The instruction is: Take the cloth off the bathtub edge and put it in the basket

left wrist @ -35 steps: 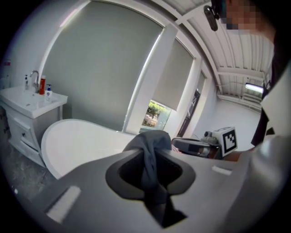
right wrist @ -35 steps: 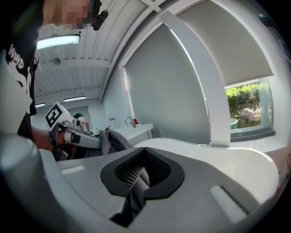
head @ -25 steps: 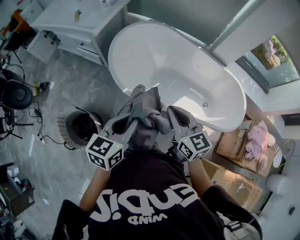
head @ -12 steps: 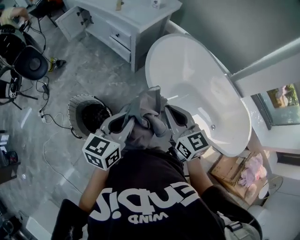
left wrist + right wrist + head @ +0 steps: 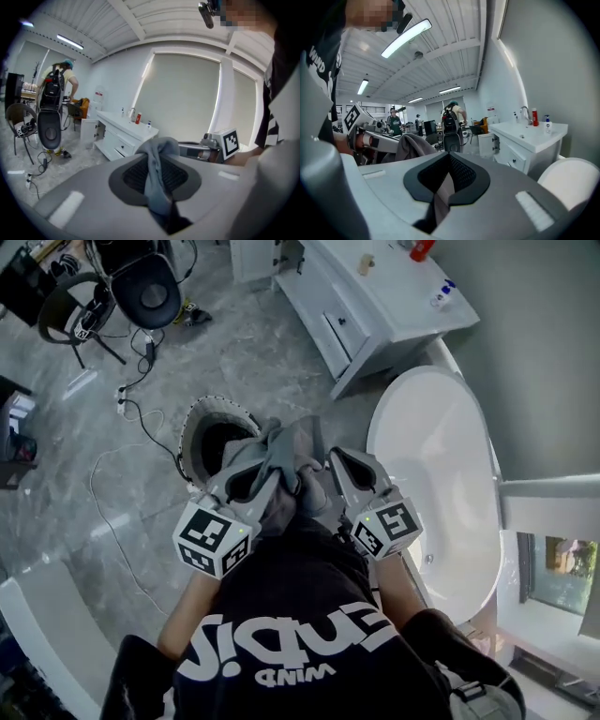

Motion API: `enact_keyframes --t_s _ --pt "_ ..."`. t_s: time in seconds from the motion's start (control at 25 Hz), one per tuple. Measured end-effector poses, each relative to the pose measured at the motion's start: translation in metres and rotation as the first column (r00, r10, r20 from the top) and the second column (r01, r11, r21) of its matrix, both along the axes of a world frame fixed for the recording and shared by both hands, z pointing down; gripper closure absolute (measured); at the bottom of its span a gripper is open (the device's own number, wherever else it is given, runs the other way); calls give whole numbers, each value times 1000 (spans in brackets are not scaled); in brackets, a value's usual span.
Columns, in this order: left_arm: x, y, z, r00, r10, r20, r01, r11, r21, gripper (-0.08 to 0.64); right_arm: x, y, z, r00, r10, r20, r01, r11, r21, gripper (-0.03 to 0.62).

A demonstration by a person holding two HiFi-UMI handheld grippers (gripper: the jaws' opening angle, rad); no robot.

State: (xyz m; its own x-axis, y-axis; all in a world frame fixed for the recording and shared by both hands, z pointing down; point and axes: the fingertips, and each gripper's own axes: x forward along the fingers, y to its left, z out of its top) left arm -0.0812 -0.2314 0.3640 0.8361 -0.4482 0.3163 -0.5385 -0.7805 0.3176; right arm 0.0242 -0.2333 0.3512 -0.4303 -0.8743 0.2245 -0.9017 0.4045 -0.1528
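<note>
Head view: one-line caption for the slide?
Both the left gripper and right gripper clamp the grey cloth near the basket, bathtub at right.

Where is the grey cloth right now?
In the head view, the grey cloth is in the middle, pinched between the left tool and the right tool. The basket is at its left and the bathtub at its right.

Basket (image 5: 192, 418) mouth is wide open and dark inside, reachable from the far and left sides. From the head view, only its near edge is covered by the bunched cloth (image 5: 286, 451). Bare grey floor (image 5: 253, 352) stretches beyond it. A thin cable (image 5: 141, 413) snakes along the floor just left of the basket. The right side is tighter: the bathtub (image 5: 441, 427) sits there, with the white vanity (image 5: 375, 296) past its far end. The chair (image 5: 150, 296) is well off, top left.
</note>
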Motion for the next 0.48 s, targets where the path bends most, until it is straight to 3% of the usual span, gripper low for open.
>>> enact_keyframes --t_s 0.16,0.48 --pt "-37 -15 5 990 -137 28 138 990 -7 508 -22 -34 3 994 -108 13 108 994 -8 583" --pt "-79 -31 11 940 -337 49 339 940 -35 508 -50 -68 3 966 -256 42 257 966 -4 583"
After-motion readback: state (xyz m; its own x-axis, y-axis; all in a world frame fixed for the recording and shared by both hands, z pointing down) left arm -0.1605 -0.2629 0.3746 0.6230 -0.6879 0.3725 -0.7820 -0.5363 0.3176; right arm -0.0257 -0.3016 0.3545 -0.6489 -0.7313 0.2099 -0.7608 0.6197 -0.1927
